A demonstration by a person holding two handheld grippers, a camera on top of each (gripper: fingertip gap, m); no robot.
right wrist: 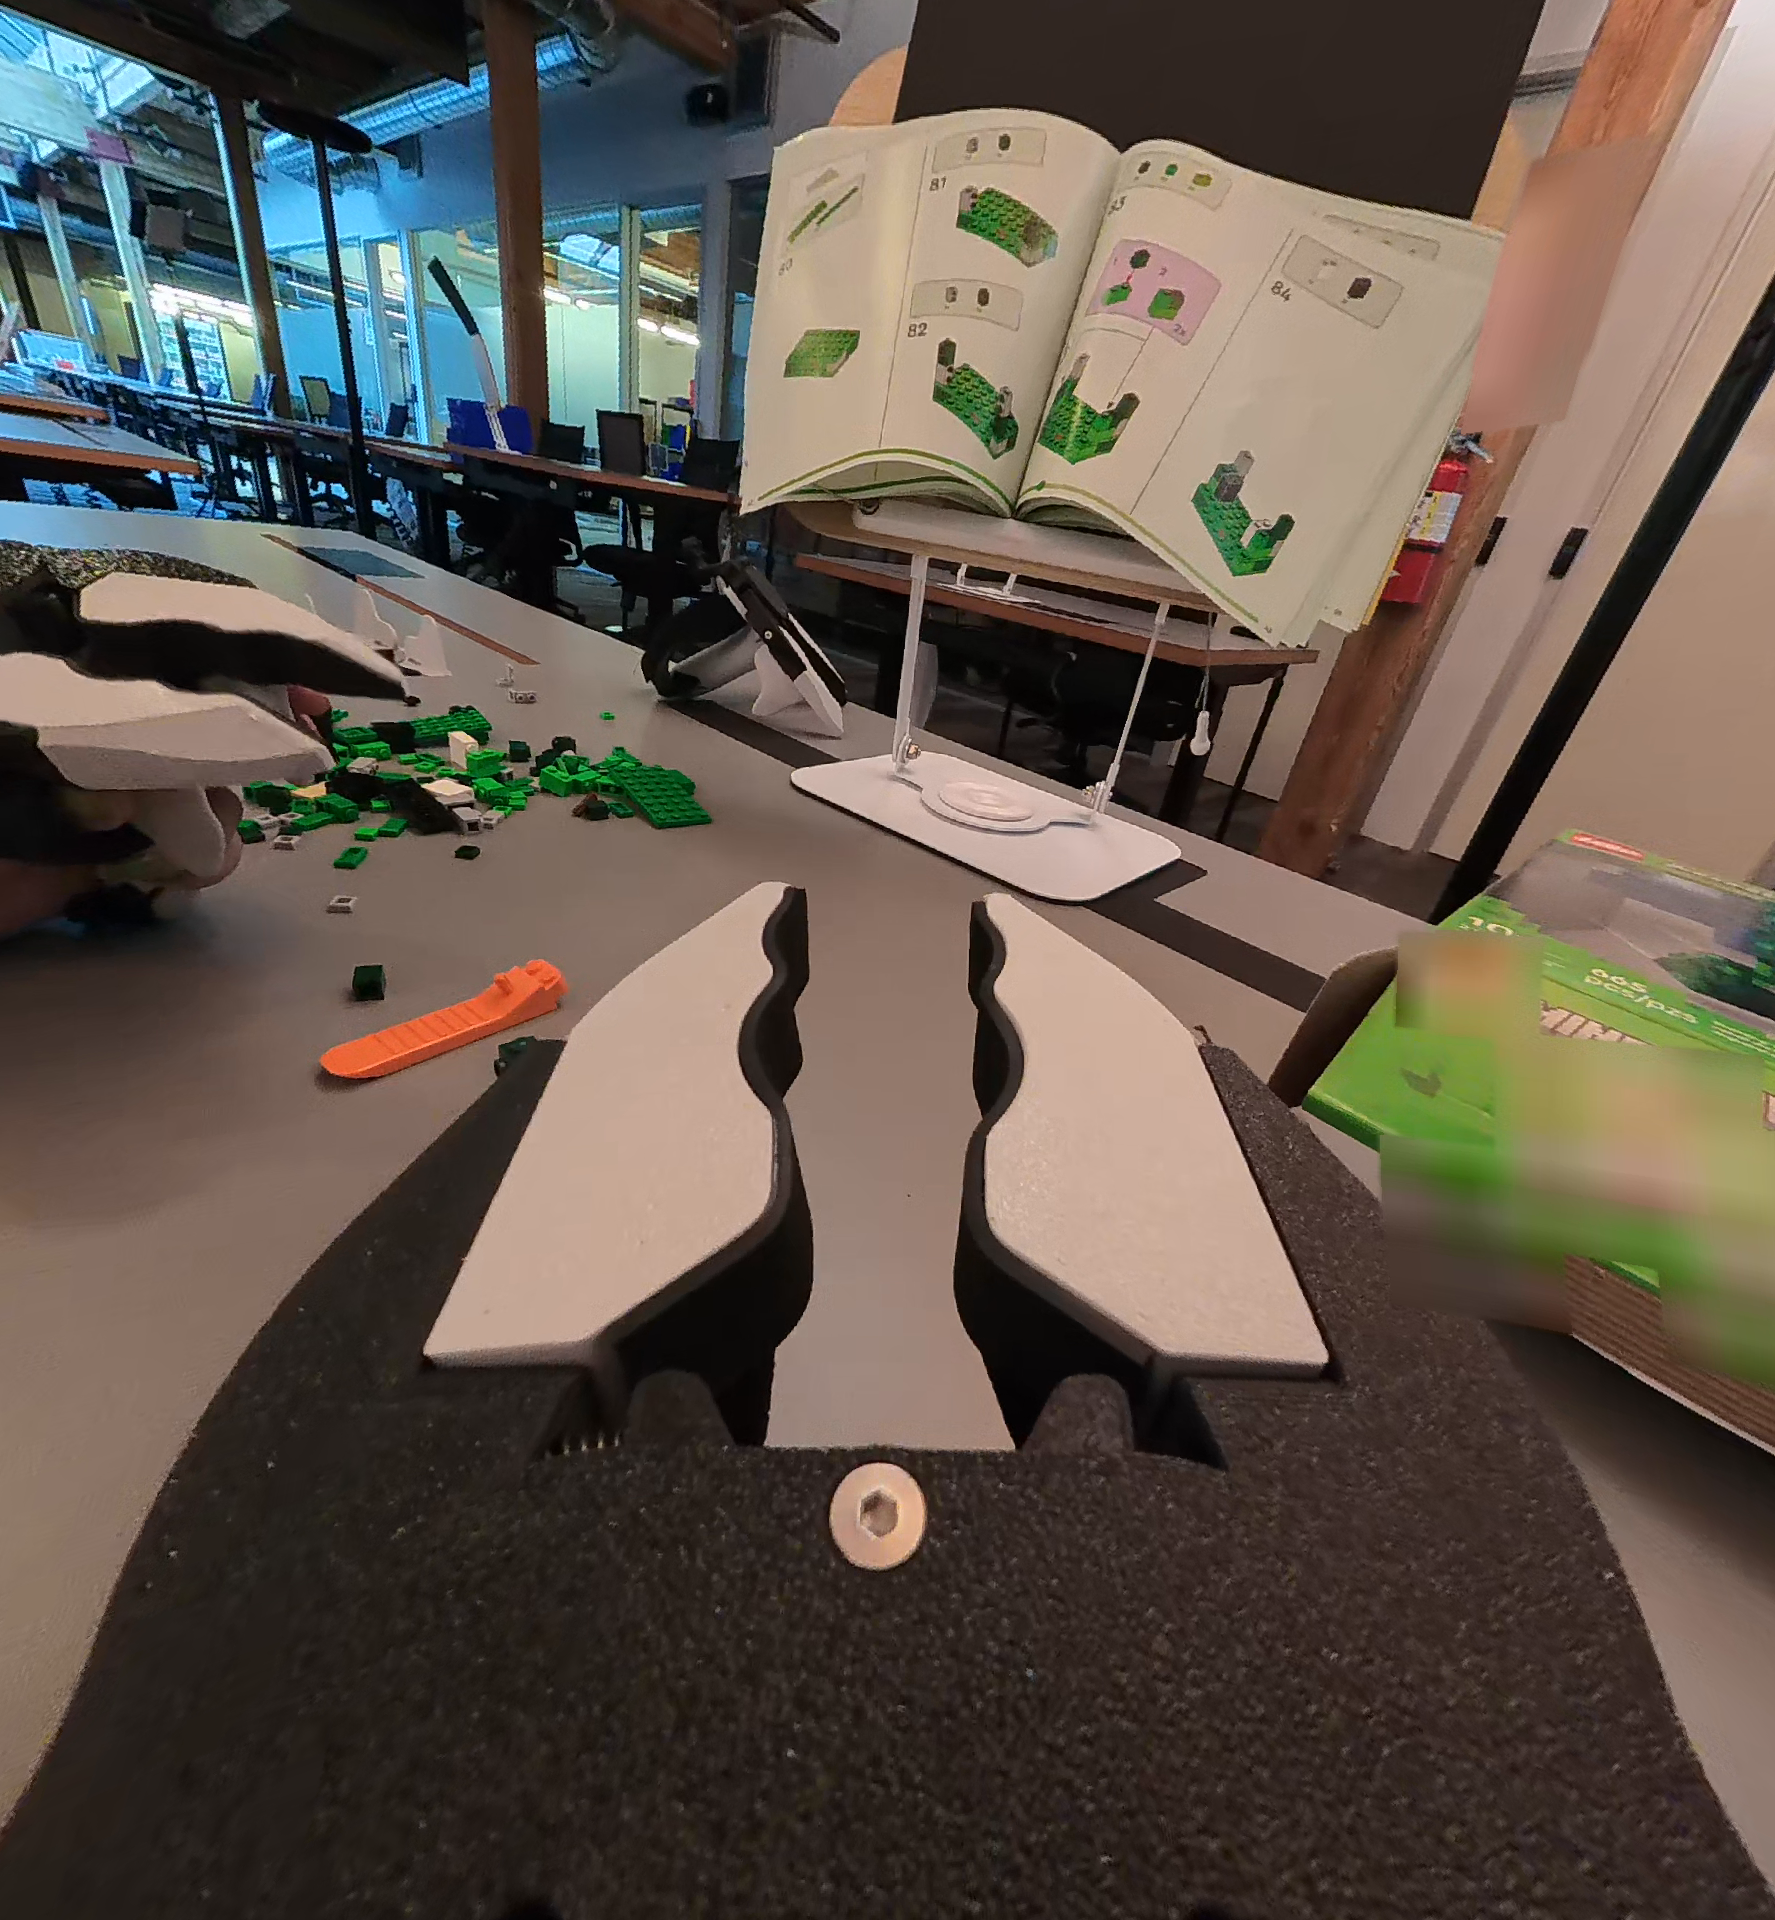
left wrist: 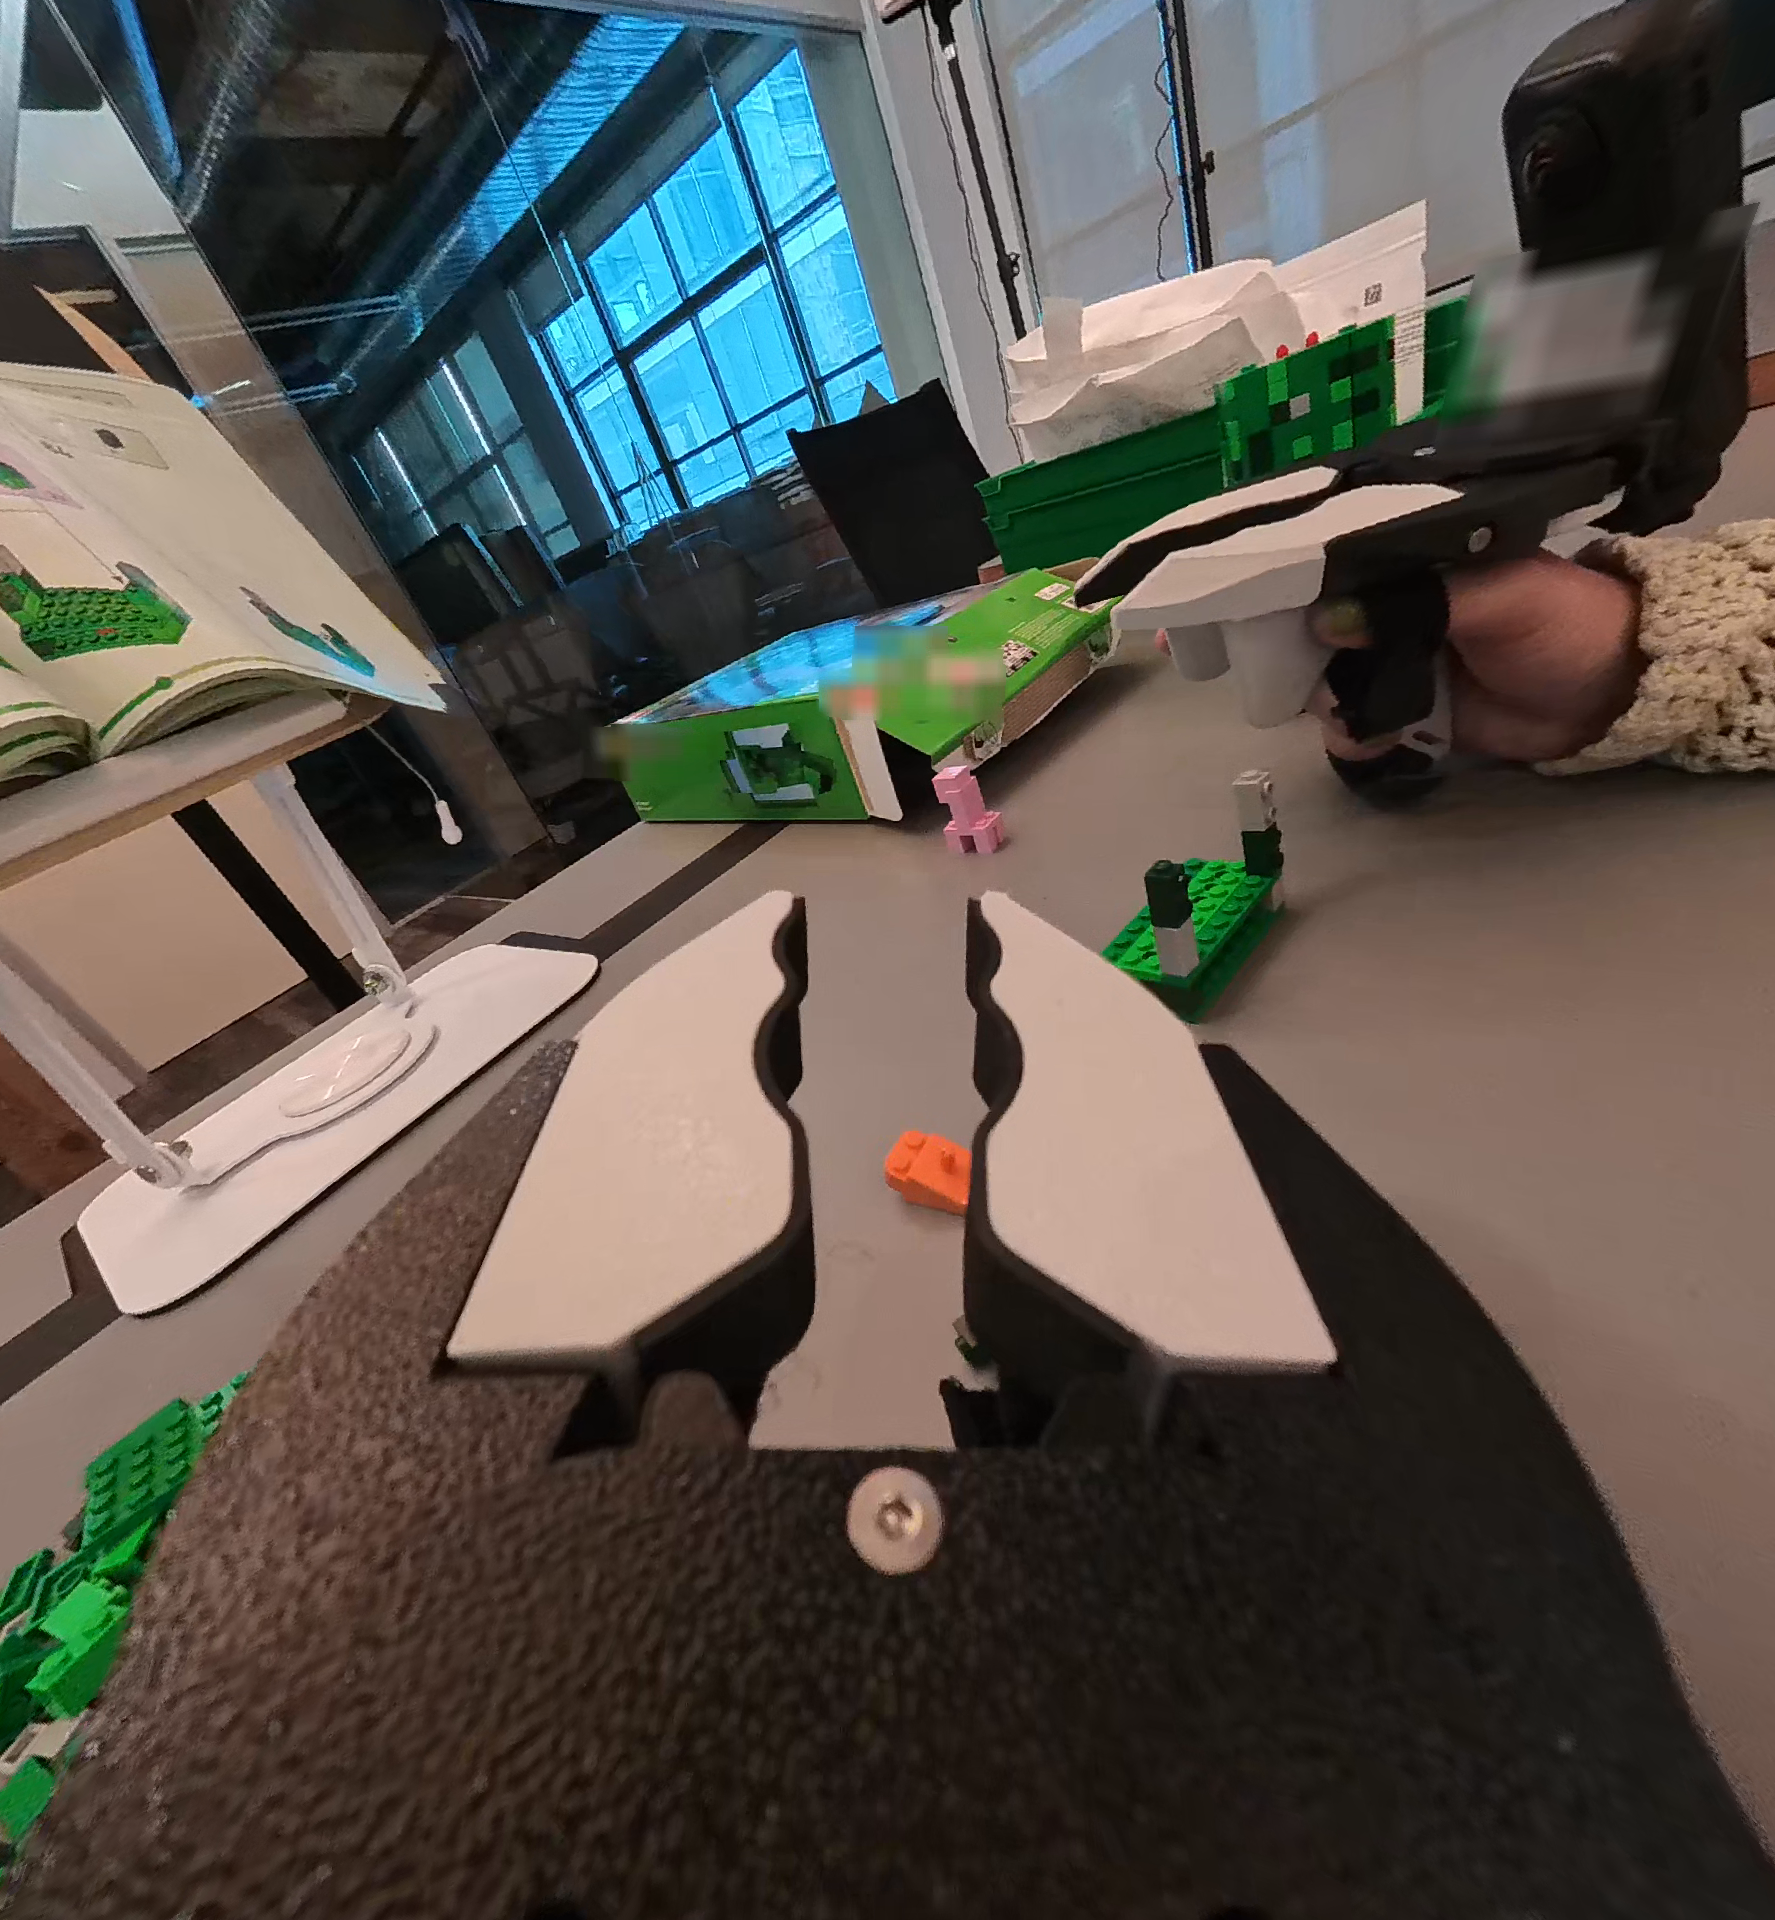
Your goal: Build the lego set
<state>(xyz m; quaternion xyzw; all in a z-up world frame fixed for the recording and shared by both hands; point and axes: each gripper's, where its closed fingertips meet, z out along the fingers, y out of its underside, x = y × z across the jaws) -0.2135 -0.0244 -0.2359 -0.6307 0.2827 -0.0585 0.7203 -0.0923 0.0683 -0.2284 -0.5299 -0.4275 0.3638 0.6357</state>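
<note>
In the left wrist view my left gripper [left wrist: 888, 914] is open and empty, low over the grey table [left wrist: 1485, 1091]. An orange brick separator [left wrist: 927, 1169] lies on the table under the gap between its fingers. A small green partial build [left wrist: 1200, 925] with short dark and white posts stands ahead to the right. My right gripper [left wrist: 1096, 597], held by a hand, hovers beyond it. In the right wrist view my right gripper [right wrist: 888, 904] is open and empty over bare table. The left gripper [right wrist: 363, 727] is at the left, over a pile of loose green bricks [right wrist: 467, 769], with the separator [right wrist: 447, 1023] nearby.
An open instruction booklet [right wrist: 1070, 343] rests on a white stand [right wrist: 987, 821] at the table's far edge. The green set box [left wrist: 841, 717] lies beyond a pink pig figure [left wrist: 969, 810]. Green trays [left wrist: 1101, 488] and a white paper bag [left wrist: 1143, 353] are behind. More bricks [left wrist: 31, 1621] lie lower left. Some 15 cm of space lies between my two pairs of fingers.
</note>
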